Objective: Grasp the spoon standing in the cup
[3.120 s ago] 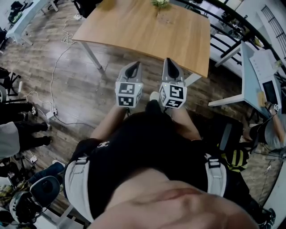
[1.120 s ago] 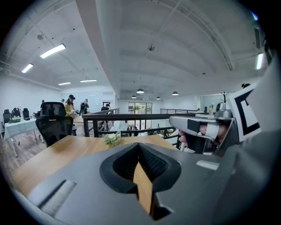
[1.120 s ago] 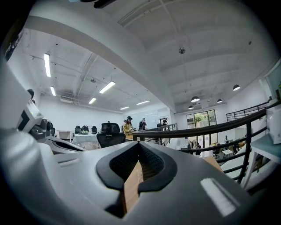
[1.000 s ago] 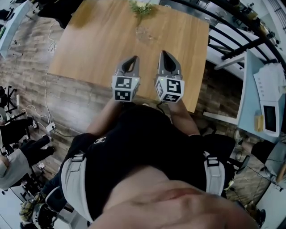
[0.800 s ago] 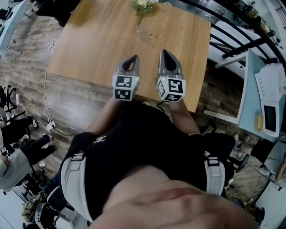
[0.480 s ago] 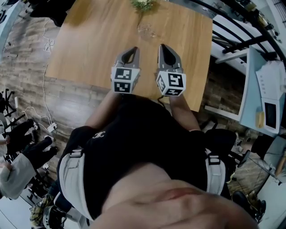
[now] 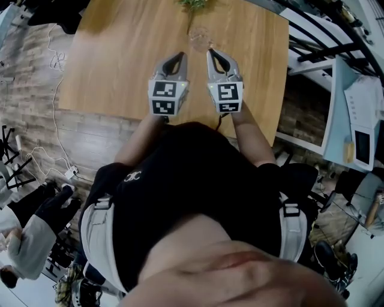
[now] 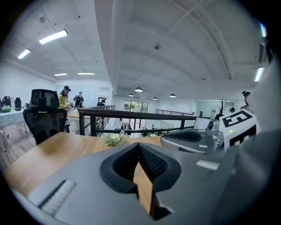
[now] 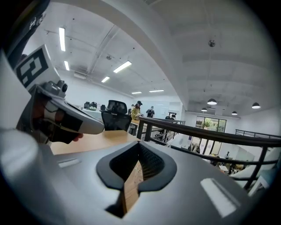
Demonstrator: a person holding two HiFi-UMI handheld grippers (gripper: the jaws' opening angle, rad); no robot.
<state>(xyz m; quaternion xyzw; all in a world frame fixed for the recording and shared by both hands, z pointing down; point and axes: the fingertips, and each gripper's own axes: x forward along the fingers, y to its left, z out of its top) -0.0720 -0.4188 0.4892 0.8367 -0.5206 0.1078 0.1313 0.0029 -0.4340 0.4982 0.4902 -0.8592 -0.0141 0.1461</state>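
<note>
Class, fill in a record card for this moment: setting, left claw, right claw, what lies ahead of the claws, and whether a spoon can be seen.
setting: a person stands at a wooden table
left claw: jaws together, holding nothing, over the table
right claw: jaws together, holding nothing, beside the left one
ahead: a clear glass on the table, with flowers beyond it
task item: the spoon cannot be made out
</note>
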